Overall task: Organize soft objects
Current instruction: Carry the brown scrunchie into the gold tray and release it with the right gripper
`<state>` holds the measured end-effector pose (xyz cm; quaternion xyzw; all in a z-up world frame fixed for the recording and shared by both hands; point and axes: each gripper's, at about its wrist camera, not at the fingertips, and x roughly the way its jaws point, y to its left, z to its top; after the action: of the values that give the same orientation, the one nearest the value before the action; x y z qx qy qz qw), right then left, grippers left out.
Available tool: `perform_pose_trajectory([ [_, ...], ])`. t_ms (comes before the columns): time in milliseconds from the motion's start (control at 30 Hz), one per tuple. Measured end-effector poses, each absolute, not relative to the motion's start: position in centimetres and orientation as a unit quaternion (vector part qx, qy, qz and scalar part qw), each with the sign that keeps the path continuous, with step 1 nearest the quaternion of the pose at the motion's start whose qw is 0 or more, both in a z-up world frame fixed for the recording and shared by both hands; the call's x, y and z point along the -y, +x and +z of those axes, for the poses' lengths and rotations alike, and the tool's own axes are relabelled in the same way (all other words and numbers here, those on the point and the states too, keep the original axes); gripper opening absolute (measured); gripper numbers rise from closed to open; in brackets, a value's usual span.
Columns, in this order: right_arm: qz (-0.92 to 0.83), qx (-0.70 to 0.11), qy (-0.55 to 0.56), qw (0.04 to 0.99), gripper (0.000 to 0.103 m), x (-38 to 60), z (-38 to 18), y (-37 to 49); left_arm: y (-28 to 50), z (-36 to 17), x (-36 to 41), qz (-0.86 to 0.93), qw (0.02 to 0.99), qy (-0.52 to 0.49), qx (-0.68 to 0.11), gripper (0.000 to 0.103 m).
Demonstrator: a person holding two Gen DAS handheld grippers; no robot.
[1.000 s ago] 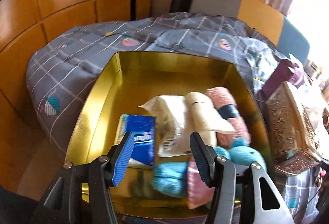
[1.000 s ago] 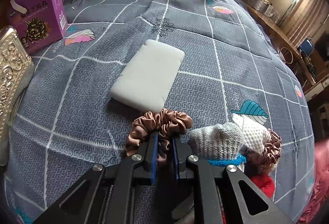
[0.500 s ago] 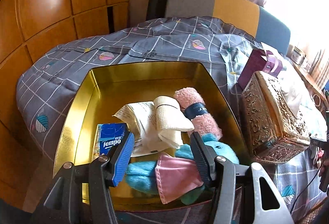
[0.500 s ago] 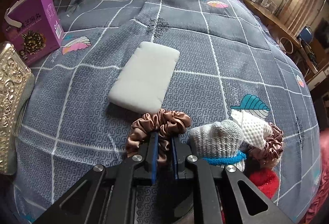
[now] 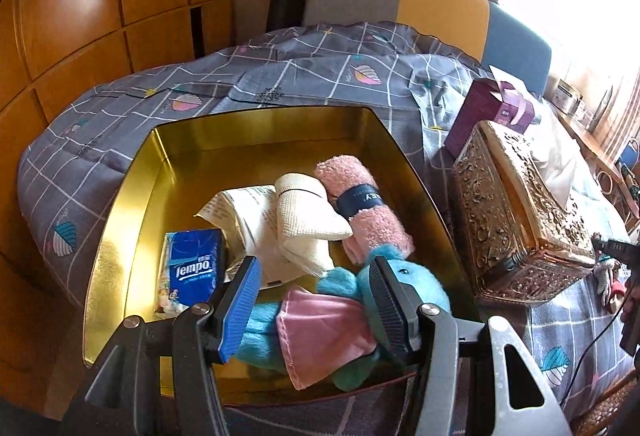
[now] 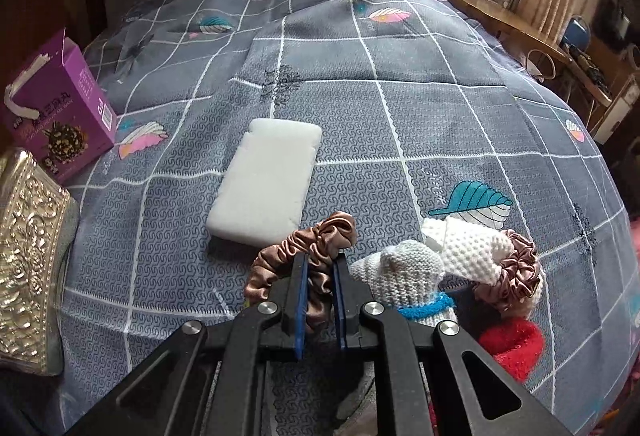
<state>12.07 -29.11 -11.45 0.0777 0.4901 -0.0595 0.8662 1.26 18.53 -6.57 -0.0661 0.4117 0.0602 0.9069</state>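
Observation:
In the right wrist view my right gripper (image 6: 319, 268) is shut on a brown satin scrunchie (image 6: 308, 248), whose loop sticks out past the fingertips above the grey quilt. A white sponge block (image 6: 266, 177) lies just beyond it. To the right sit knitted white pieces (image 6: 416, 272), a second scrunchie (image 6: 516, 276) and a red fuzzy item (image 6: 512, 348). In the left wrist view my left gripper (image 5: 316, 272) stands open over the near end of a gold tray (image 5: 132, 215), nothing pinched. Under it lies a blue plush toy with pink cloth (image 5: 332, 324). The tray also holds a pink towel roll (image 5: 368, 211), a cream cloth (image 5: 308, 220) and a blue tissue pack (image 5: 194, 268).
An ornate gold tissue box (image 5: 528, 220) stands right of the tray, with a purple carton (image 5: 488, 111) behind it; both show at the left edge of the right wrist view, the carton (image 6: 60, 115) farther back. Wooden panelling runs along the left; a headboard and window lie beyond the bed.
The left gripper has drawn back and rolled, so the whole tray and the tissue box came into view. The right gripper, still clamping the scrunchie, has lifted it slightly and rolled.

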Motion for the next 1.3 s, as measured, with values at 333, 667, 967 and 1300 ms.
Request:
perform_pose_trajectory([
  [333,-0.044,-0.47,0.127,0.872,0.011,29.5,-7.4,14.7,1.3,-6.2,-18.3,0.048,0.91,-0.067,-0.406,0.057],
  [667,0.016,-0.444,0.06,0.894,0.011,21.2,0.7,22.8,1.2,-6.0,-19.3,0.055,0.91,-0.08,-0.404,0.057],
  [967,0.184,-0.408,0.041,0.893,0.011,6.6,7.0,24.8,0.6,-6.4,-21.8,0.081,0.906,-0.099,-0.403,0.057],
  [1300,0.374,-0.474,-0.035,0.796,0.011,-7.4,1.2,16.5,-0.1,-6.8,-24.9,0.121,0.901,-0.128,-0.397,0.057],
])
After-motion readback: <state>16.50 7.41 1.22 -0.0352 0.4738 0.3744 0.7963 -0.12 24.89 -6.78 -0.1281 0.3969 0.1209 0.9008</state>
